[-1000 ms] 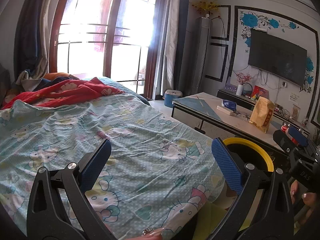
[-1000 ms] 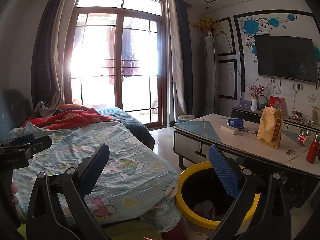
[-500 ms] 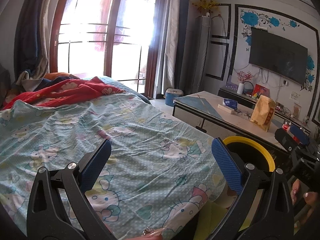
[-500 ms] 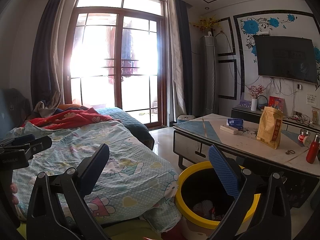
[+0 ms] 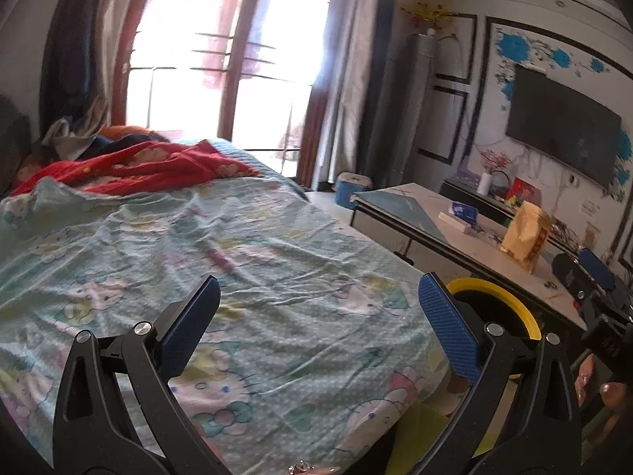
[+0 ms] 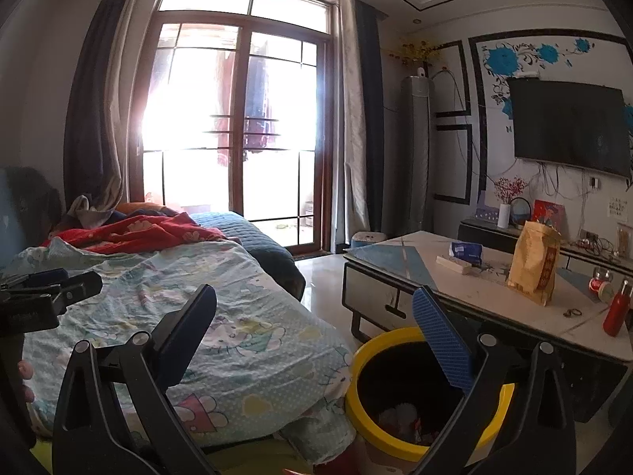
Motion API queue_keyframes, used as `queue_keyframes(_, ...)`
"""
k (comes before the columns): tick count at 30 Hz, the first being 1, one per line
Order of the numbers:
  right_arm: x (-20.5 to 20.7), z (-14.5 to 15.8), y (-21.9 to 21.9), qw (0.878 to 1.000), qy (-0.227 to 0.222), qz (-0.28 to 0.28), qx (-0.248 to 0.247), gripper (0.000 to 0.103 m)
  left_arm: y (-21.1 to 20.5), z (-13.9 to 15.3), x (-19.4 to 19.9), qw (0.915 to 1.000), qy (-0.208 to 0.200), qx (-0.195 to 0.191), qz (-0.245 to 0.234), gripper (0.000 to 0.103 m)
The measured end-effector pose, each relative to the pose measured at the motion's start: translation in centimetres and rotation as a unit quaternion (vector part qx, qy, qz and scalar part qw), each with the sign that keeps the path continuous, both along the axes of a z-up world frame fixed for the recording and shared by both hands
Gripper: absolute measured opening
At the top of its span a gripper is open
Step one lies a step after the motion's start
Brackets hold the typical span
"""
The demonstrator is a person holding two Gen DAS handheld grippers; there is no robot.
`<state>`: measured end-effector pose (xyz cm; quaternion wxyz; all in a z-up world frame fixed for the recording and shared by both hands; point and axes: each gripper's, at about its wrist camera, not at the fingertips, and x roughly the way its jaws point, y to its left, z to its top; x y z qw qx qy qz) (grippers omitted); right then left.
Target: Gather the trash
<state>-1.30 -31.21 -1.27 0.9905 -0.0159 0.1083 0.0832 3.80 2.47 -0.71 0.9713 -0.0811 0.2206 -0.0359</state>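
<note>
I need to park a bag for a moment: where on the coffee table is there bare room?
The coffee table is bare at its window end, on the blue panel before the white box. A second patch lies between the gold bag and the near edge. The far right corner is crowded: red bottle, jar.

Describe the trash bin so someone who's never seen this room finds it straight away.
Start at the low coffee table facing the wall TV. The trash bin stands on the floor between that table and the bed. It is round with a black inside, and nothing else nearby has its bright yellow rim.
</note>
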Motion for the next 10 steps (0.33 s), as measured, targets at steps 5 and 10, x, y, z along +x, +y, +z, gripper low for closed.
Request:
queue_keyframes(5, 1.7, 2.0, 3.7, 0.998, 0.015, 0.064, 0.003, 0.097, 6.7, 0.7, -0.4, 0.9957, 0.027, -0.001, 0.089, 0.092)
queue_keyframes(10, 4.3, 3.8, 13.4, 0.978, 0.069, 0.195, 0.001, 0.097, 19.2, 0.4, -2.8, 0.9654, 0.073, -0.008, 0.25, 0.092)
